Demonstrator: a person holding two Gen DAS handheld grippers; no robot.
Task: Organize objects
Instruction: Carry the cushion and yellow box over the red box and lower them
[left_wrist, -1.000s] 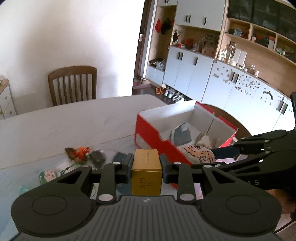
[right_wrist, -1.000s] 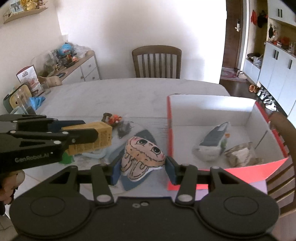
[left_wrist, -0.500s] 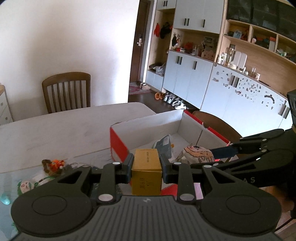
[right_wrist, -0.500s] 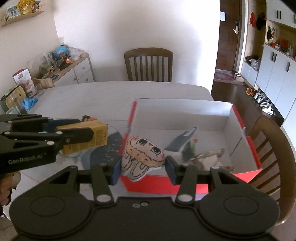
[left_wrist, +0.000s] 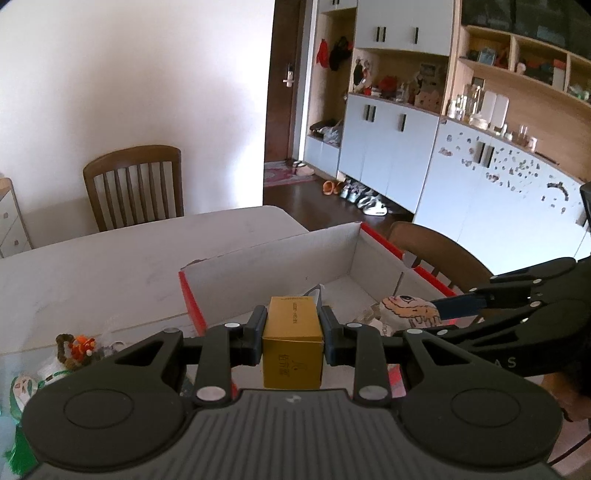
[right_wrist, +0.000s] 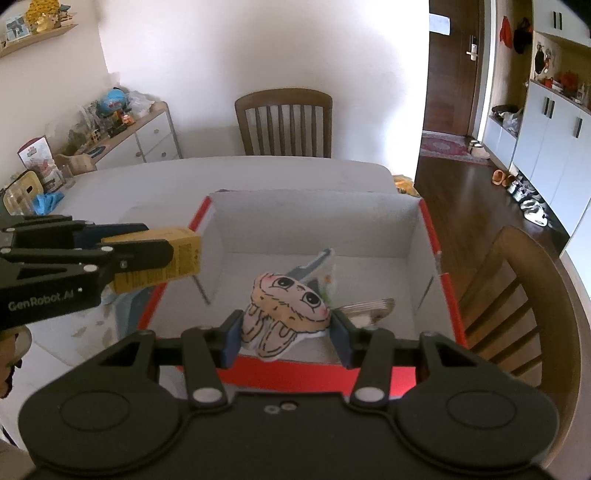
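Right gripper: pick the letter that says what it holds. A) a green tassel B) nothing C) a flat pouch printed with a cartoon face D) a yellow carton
C: in the right wrist view the right gripper is shut on the cartoon-face pouch, over the near edge of the red-and-white box; the yellow carton sits in the left gripper.

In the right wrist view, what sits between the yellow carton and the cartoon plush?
The red box's left wall stands between them in the right wrist view: the yellow carton hangs outside it, the cartoon plush over the inside.
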